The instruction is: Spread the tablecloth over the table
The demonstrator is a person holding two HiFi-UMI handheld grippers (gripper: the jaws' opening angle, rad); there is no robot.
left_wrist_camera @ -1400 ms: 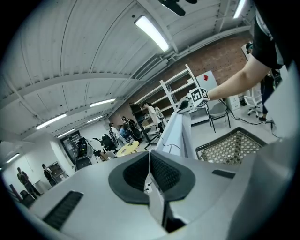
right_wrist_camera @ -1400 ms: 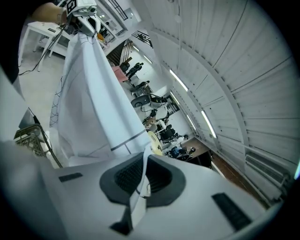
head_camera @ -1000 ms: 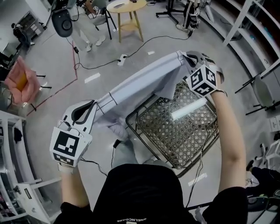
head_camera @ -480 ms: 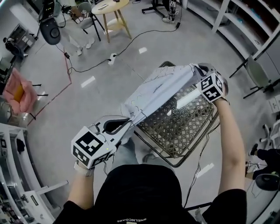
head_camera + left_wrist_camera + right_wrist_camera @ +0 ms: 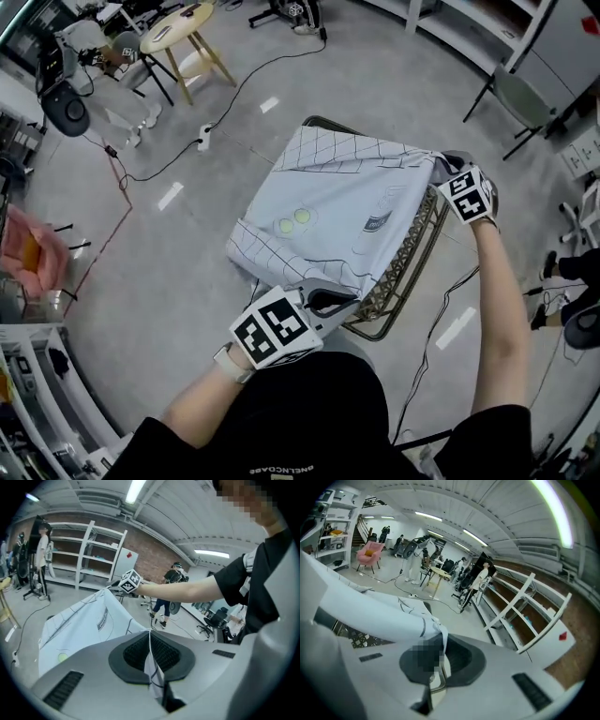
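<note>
A pale grey tablecloth (image 5: pixel 333 220) with dark line print and two small green dots lies spread over most of the metal lattice table (image 5: pixel 412 258). Only the table's near right rim shows. My left gripper (image 5: pixel 349 302) is shut on the cloth's near corner, at the table's near edge. My right gripper (image 5: pixel 439 161) is shut on the far right corner. In the left gripper view the cloth's edge (image 5: pixel 153 667) runs pinched between the jaws. In the right gripper view the cloth (image 5: pixel 384 616) stretches away from the shut jaws (image 5: pixel 436 667).
A round wooden stool (image 5: pixel 183 33) stands at the far left, with cables and a power strip (image 5: pixel 204 136) on the floor. A chair (image 5: pixel 520 98) and white shelving stand at the right. A pink chair (image 5: pixel 28 253) is at the left edge. Grey floor surrounds the table.
Both grippers swung the bunched cloth down and over the table. It now lies opened out flat across the lattice top, which was bare a second ago.
</note>
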